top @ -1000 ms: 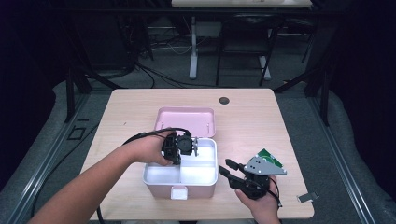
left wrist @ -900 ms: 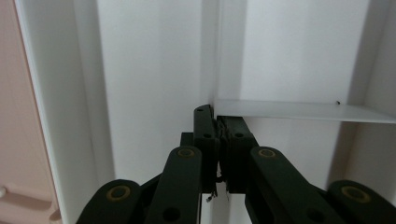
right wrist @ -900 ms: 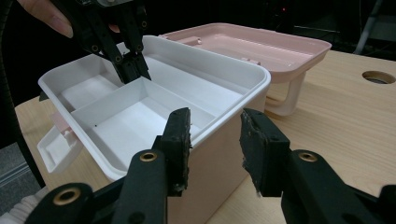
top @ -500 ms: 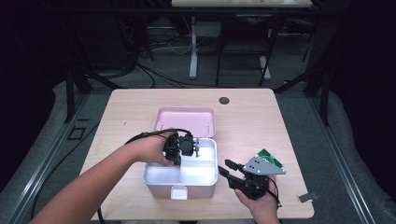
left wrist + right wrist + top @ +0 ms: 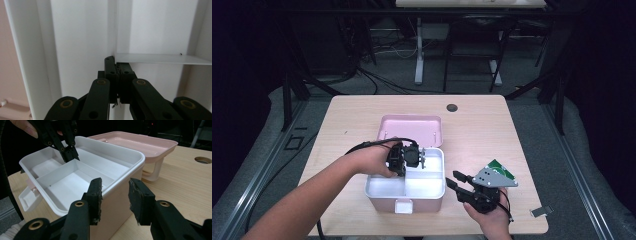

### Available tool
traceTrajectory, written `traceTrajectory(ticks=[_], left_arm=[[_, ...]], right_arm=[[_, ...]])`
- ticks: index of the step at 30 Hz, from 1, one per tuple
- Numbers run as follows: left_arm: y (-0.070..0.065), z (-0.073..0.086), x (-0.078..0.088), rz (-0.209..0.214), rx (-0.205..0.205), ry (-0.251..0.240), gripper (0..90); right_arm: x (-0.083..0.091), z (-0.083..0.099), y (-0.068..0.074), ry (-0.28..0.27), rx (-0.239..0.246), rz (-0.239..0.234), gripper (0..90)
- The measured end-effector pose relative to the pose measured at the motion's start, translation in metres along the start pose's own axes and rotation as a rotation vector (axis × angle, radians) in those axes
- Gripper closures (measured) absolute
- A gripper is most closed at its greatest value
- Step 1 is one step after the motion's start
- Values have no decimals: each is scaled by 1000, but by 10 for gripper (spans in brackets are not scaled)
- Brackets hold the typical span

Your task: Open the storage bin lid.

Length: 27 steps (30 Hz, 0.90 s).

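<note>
The left gripper (image 5: 420, 159) is reaching down into the pink box (image 5: 117, 202), which is sitting open toward the near edge of the table (image 5: 492, 135) with its lid (image 5: 409, 127) lying back behind it. Its jaws are pinched tight on the thin upright divider (image 5: 160, 59) of the white tray (image 5: 130, 153) that is nesting inside the box, right where that divider is meeting the crossing wall. The right gripper (image 5: 116, 185) is waiting just beside the box's right wall, jaws standing partly apart and gripping nothing, the box's rim showing in the gap beyond them. Judging by this, the person is getting ready to lift the tray out of the box. To do it well, the left hand should be pulling straight up out of the box, not sideways, since a grip on one thin wall near the tray's middle is likely letting the tray tip and jam against the box's sides. The right gripper is well placed to be steadying the box: closing on the rim or pressing the wall down should be stopping the box from rising along with the tray. A slow start is wise, watching whether the tray is coming free evenly all round the box
</note>
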State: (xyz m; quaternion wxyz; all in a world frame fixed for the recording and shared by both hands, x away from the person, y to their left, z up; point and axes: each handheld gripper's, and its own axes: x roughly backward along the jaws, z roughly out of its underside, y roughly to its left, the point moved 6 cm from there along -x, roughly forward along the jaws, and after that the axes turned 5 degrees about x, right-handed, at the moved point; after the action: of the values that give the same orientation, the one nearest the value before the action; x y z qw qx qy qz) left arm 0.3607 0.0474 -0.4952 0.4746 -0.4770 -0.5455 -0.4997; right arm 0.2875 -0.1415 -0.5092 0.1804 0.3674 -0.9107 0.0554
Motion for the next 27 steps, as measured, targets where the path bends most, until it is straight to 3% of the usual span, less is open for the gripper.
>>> traceTrajectory(ticks=[10,15,20,27], left_arm=[[-2,3,16,-29,-4,-13,892],[0,6,32,-41,19,-40,892],[4,16,39,-52,58,-45,891],[13,38,45,-65,183,-40,892]], right_arm=[[3,0,-7,-15,-5,17,630],[4,1,-8,-5,-7,22,630],[3,1,-9,-15,-13,23,630],[3,1,-9,-10,-12,27,625]])
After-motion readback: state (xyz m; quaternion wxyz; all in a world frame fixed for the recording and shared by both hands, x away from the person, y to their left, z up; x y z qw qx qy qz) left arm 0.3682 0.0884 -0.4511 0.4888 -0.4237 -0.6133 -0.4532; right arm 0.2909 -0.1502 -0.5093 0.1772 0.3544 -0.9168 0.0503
